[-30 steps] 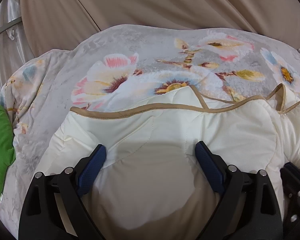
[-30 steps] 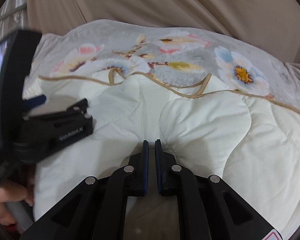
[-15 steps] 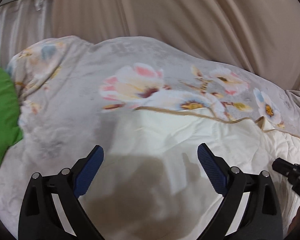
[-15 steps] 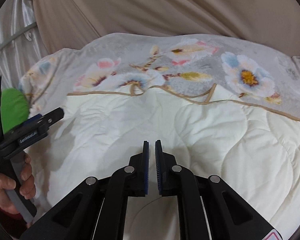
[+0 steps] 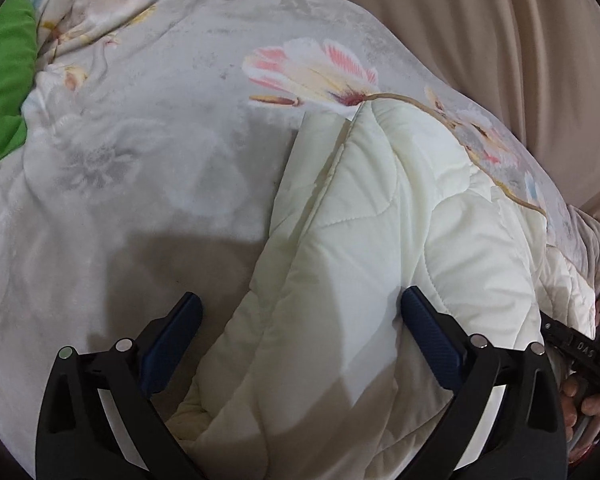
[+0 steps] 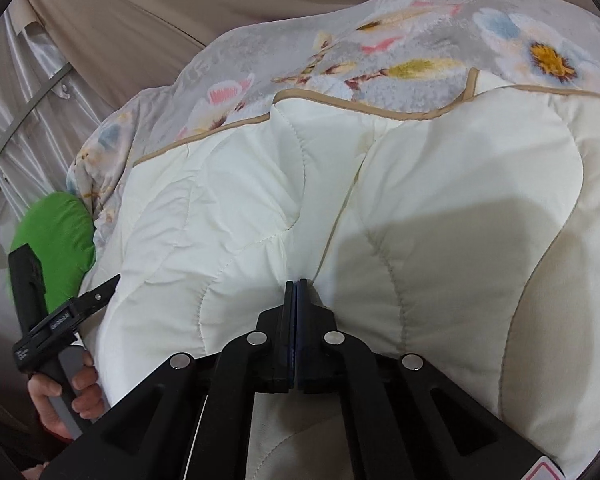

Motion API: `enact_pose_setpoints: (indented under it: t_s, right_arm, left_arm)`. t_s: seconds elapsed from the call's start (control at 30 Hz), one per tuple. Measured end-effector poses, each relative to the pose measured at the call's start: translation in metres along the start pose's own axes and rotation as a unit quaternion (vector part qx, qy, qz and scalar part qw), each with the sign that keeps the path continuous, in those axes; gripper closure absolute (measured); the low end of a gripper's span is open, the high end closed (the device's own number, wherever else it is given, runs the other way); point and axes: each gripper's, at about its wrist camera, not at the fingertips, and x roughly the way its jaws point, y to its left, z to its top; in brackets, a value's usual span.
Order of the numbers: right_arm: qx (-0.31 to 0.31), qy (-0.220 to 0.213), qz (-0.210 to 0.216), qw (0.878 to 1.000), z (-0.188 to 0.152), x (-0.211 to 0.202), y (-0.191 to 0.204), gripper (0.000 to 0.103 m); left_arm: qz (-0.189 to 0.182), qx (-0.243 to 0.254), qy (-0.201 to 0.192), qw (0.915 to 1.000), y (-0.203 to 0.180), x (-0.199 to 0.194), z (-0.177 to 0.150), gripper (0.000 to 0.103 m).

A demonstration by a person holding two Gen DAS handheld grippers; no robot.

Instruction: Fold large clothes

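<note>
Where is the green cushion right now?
The green cushion sits at the left edge of both views, tucked against the floral blanket, beyond the left gripper.

The big cream quilt (image 6: 440, 208) puffs up high and fills most of the space in front of both grippers. It lies on a grey flowered blanket (image 5: 132, 152). In the left wrist view, the blanket to the left of the quilt is flat and bare, so a gripper could pass there. A green cushion (image 5: 4, 76) blocks the far left edge. Tan curtains (image 5: 480, 24) close off the back. The left gripper (image 5: 300, 320) has its fingers opening wide over the quilt's edge. The right gripper (image 6: 296, 292) sits pushed into a dip in the quilt.
</note>
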Motion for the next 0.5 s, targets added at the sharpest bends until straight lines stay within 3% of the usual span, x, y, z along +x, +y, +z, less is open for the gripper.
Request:
enact_pose_setpoints:
  t_s: [0.13, 0.3, 0.5]
  right_arm:
    - [-0.031, -0.043, -0.042, 0.998, 0.024, -0.025, 0.014, 0.100]
    - [-0.023, 0.001, -0.052, 0.998, 0.046, 0.014, 0.003, 0.101]
    - [-0.034, 0.002, -0.069, 0.997, 0.046, 0.039, 0.001, 0.103]
  left_arm:
    - [-0.003, 0.002, -0.001, 1.0000, 0.002, 0.001, 0.000, 0.005]
    - [0.000, 0.005, -0.006, 1.0000, 0.003, 0.003, -0.003, 0.005]
    - [-0.002, 0.006, -0.010, 0.9999, 0.001, 0.009, -0.001, 0.005]
